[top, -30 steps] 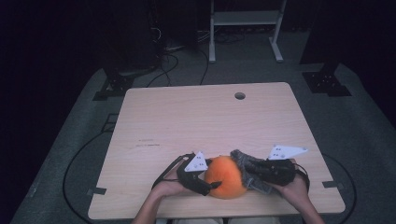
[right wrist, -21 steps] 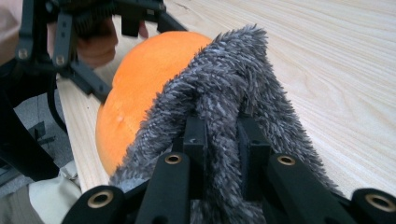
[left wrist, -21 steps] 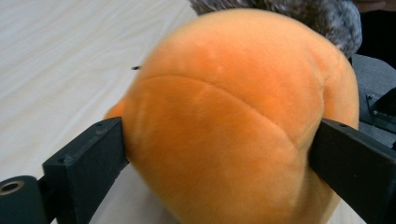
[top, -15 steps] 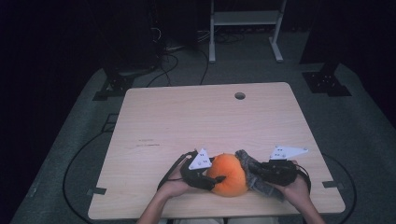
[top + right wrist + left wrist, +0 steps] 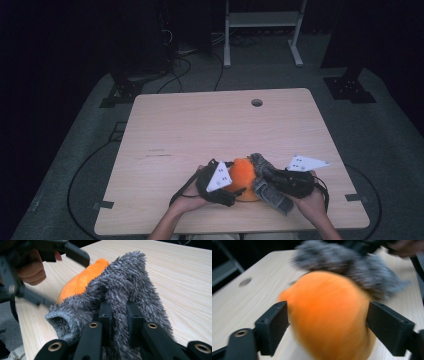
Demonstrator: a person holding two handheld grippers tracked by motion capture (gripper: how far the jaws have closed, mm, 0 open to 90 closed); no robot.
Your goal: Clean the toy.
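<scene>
A soft orange ball [image 5: 241, 175] lies near the table's front edge, with a grey furry cover [image 5: 267, 192] draped over its right side. My left gripper [image 5: 232, 184] reaches in from the left. In the left gripper view its jaws [image 5: 327, 315] stand wide on either side of the blurred ball [image 5: 324, 302]; they have just been opening, and the ball fills the gap between them. My right gripper [image 5: 119, 312] is shut on a fold of the grey fur [image 5: 125, 277], which hangs over the orange ball [image 5: 82, 280].
The wooden table [image 5: 200, 130] has a cable hole [image 5: 257, 102] near its far edge. A white metal stand [image 5: 262, 20] and cables are on the dark floor behind. The person's left hand [image 5: 32, 267] is close to the ball.
The left gripper has shifted slightly right and away from the table's front edge, staying at the ball. The ball and grey fur sit a little farther from the front edge. The right gripper has kept its hold.
</scene>
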